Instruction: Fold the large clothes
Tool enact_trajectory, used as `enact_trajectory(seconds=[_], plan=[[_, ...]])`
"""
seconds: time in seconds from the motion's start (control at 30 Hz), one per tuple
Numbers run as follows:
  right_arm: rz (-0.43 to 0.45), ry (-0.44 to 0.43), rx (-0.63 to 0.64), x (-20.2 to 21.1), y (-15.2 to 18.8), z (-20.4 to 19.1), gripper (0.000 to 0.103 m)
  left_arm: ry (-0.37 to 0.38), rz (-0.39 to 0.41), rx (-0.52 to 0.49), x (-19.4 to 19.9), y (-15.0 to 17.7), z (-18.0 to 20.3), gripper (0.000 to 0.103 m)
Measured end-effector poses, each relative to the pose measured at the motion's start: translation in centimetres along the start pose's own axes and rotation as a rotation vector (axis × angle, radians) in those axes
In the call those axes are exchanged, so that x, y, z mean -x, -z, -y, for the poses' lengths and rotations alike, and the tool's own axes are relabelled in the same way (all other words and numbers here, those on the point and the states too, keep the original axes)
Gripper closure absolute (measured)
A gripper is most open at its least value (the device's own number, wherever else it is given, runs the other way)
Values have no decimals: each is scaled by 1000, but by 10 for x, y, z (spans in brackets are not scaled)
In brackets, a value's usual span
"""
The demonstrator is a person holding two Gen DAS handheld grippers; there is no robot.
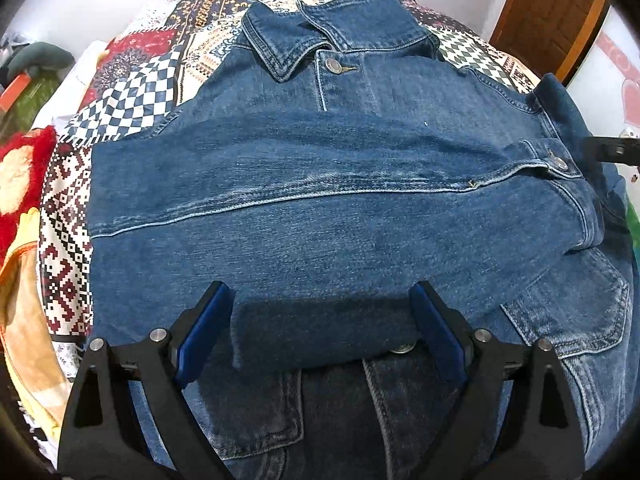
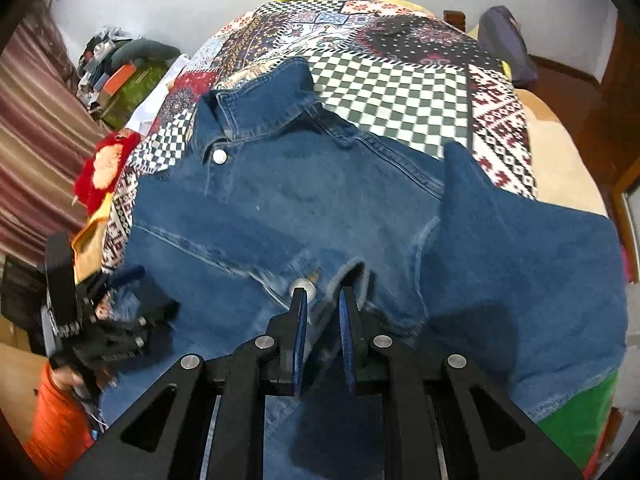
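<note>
A big blue denim jacket with metal buttons (image 1: 320, 184) is spread out on a bed, on top of a patchwork bedspread with checks and zigzag patterns (image 1: 136, 92). The collar (image 1: 292, 36) is seen at the far end, and one sleeve is laid across the front of the jacket.

The left gripper, black with blue pads (image 1: 320, 328), is held wide open just above the jacket. A dark fold of denim lies between its fingers (image 1: 208, 320), but it is not squeezed.

The right gripper, also black with blue pads (image 2: 323, 312), is pulled almost shut over the sleeve cuff (image 2: 344, 276), next to a round metal button (image 2: 302, 284). It cannot be told for sure whether cloth is pinched between the pads.

An orange sleeve (image 2: 56, 420) is seen behind the left gripper. A fluffy red and yellow cushion (image 1: 20, 176) is seen at the left edge of the bed.
</note>
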State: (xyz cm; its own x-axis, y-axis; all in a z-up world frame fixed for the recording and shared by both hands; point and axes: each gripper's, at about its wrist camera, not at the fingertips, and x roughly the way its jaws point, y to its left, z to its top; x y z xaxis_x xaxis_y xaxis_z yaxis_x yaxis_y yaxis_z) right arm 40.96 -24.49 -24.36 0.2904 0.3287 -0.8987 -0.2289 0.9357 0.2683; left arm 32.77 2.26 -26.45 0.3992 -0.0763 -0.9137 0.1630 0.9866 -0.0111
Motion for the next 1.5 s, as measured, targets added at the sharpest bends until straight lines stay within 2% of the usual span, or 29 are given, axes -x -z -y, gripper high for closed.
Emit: enact_trajectory(seconds=[0.13, 0.27, 0.43, 0.5, 0.6, 0.67, 0.7, 0.77, 0.83, 0.9, 1.0, 1.07, 1.13, 1.27, 1.33, 1.5], plan=[[-123, 130, 103, -40, 0, -18, 91, 6, 5, 13, -2, 4, -1, 9], [-98, 195, 232, -43, 12, -30, 91, 37, -6, 44, -6, 4, -7, 7], [-122, 225, 261, -41, 21, -20, 90, 42, -4, 60, -7, 6, -8, 6], [-215, 303, 279, -52, 29, -11, 90, 35, 1, 58, -6, 7, -7, 6], [-173, 280, 280, -41, 37, -9, 90, 13, 0, 51, -3, 6, -5, 6], [-146, 225, 246, -24, 40, -6, 90, -8, -2, 36, -1, 4, -2, 6], [-114, 197, 226, -13, 40, -4, 90, -18, -4, 29, 0, 3, -1, 6], [-37, 196, 203, 11, 38, 2, 90, -49, 5, 9, 4, -1, 2, 6], [21, 243, 177, 28, 34, 14, 90, -61, 24, 9, 11, -6, 3, 6], [25, 303, 154, 29, 29, 31, 90, -55, 38, 19, 17, -11, 5, 6], [-53, 403, 120, 8, 29, 67, 90, -45, 64, 36, 27, -19, 8, 6], [-134, 467, 119, -15, 41, 89, 90, -41, 75, 33, 32, -23, 12, 6], [-98, 460, 164, -14, 55, 93, 90, -44, 81, 17, 34, -26, 18, 6], [-64, 588, 241, -5, 74, 93, 90, -73, 69, -49, 31, -38, 37, 6], [-47, 593, 221, 1, 79, 101, 90, -69, 71, -68, 31, -45, 47, 6], [-24, 542, 119, 18, 81, 127, 90, -17, 91, -115, 34, -60, 79, 6]])
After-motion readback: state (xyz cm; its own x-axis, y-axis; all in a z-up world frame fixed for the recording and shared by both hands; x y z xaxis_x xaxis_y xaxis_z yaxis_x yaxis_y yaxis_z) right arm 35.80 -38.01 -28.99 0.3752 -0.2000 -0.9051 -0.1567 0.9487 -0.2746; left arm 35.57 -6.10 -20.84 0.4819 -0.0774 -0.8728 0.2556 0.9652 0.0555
